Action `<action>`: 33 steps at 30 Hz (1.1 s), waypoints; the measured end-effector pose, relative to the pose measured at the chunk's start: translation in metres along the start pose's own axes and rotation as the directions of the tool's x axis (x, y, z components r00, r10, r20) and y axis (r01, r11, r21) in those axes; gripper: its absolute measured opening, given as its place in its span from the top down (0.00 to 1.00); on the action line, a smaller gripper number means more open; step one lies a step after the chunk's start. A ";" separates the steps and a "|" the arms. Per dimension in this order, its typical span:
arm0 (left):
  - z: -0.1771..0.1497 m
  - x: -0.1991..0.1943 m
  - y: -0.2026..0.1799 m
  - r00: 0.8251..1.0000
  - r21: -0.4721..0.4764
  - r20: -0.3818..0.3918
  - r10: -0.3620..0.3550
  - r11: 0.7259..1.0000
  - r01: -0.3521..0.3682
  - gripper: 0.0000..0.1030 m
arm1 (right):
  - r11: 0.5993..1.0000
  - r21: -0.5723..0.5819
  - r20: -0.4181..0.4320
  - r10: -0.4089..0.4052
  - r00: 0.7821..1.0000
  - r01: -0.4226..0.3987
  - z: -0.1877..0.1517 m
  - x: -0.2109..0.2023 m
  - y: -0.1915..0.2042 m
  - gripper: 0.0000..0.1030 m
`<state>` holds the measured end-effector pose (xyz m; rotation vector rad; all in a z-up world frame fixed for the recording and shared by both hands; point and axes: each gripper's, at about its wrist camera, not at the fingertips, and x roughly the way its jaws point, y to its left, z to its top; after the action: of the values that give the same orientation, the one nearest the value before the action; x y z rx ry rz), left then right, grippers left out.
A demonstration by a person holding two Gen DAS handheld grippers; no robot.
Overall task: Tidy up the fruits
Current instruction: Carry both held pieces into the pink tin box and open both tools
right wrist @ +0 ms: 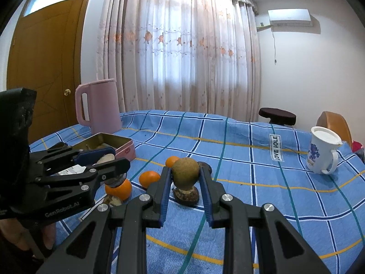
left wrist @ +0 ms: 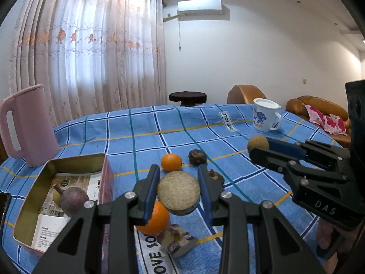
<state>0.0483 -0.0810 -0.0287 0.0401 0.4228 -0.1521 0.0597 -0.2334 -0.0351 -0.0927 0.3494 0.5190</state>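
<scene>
My left gripper [left wrist: 178, 171] is shut on a round tan cut fruit half [left wrist: 178, 190], held above the blue checked tablecloth [left wrist: 141, 134], right of the open tin box [left wrist: 68, 162]. The box holds a purple fruit [left wrist: 74, 201] and a yellow one on paper. My right gripper [right wrist: 185, 170] is shut on a round brown fruit [right wrist: 185, 174], held above a dark brown fruit [right wrist: 186, 196]. It shows in the left view [left wrist: 259, 145] too. Oranges [left wrist: 171, 162] [left wrist: 156, 219] [right wrist: 149, 179] and dark fruits [left wrist: 197, 157] lie on the cloth.
A pink jug [left wrist: 25, 125] stands behind the tin box. A white printed mug [left wrist: 264, 117] stands at the far right. A crumpled wrapper [left wrist: 175, 239] lies near the table's front. A stool [left wrist: 187, 97] and brown sofa [left wrist: 319, 107] stand beyond the table.
</scene>
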 end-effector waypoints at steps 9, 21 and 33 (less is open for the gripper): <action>0.000 -0.002 0.004 1.000 -0.005 0.002 0.002 1.000 -0.002 0.65 | 1.000 -0.008 -0.019 0.003 1.000 -0.003 0.001 0.004 0.001 0.74; 0.005 -0.015 0.065 0.995 -0.078 -0.049 0.091 0.992 -0.095 0.65 | 0.990 -0.059 -0.045 0.125 0.991 -0.128 0.032 0.031 0.046 0.74; -0.001 -0.019 0.133 0.976 -0.126 -0.096 0.196 0.970 -0.208 0.65 | 0.954 -0.121 -0.127 0.259 0.958 -0.274 0.053 0.078 0.111 0.73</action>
<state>0.0511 0.0529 -0.0208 -0.0439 0.5088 0.0800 0.0835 -0.0919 -0.0129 -0.2103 0.4369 0.8084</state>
